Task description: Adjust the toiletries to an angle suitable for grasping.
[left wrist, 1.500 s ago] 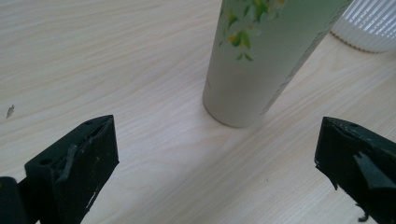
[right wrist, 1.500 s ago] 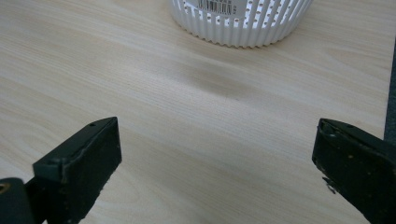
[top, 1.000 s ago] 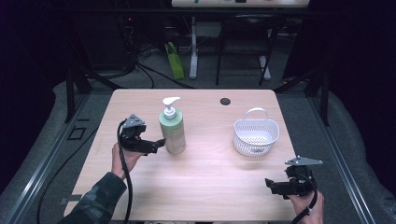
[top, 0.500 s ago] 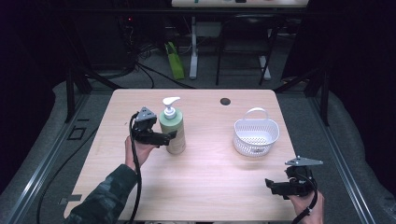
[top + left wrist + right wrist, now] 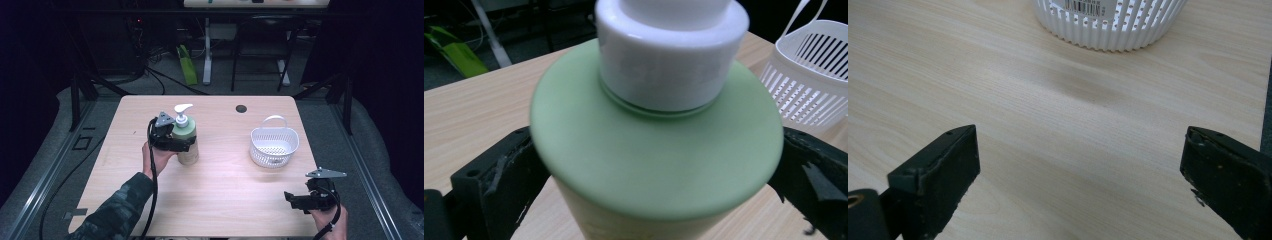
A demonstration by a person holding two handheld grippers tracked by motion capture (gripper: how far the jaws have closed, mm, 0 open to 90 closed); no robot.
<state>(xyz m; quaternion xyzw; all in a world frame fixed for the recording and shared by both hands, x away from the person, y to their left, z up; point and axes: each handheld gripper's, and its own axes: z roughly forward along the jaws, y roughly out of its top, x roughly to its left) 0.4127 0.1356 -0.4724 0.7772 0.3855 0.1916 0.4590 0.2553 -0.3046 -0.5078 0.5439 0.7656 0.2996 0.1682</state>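
Nearest the person, the right gripper (image 5: 299, 201) sits low at the table's (image 5: 235, 195) front right corner, close to the near edge and the right edge; in the right gripper view its jaws stand wide apart with nothing between them, bare wood showing through the gap. Ahead of it lies a broad stretch of unoccupied tabletop reaching across the front half of the table. Further in, on the left half, the left gripper (image 5: 182, 145) is held level at the pump bottle (image 5: 186, 142), its jaws set on either side of the bottle just under the shoulder. In the left gripper view both jaws press against the bottle's sides, so the grasp is closed on the bottle. The bottle stands upright on the table, well in from the left edge and roughly midway between front and back. It has a pale yellowish body, a rounded green shoulder (image 5: 656, 150), a white collar (image 5: 671, 55) and a white pump head whose spout points to the right in the high view. To the right, well apart from the bottle, a white slotted basket (image 5: 274, 147) with a thin upright handle stands on the right half, with open wood between the two. Beyond, a small dark round hole (image 5: 241, 108) lies near the far edge.
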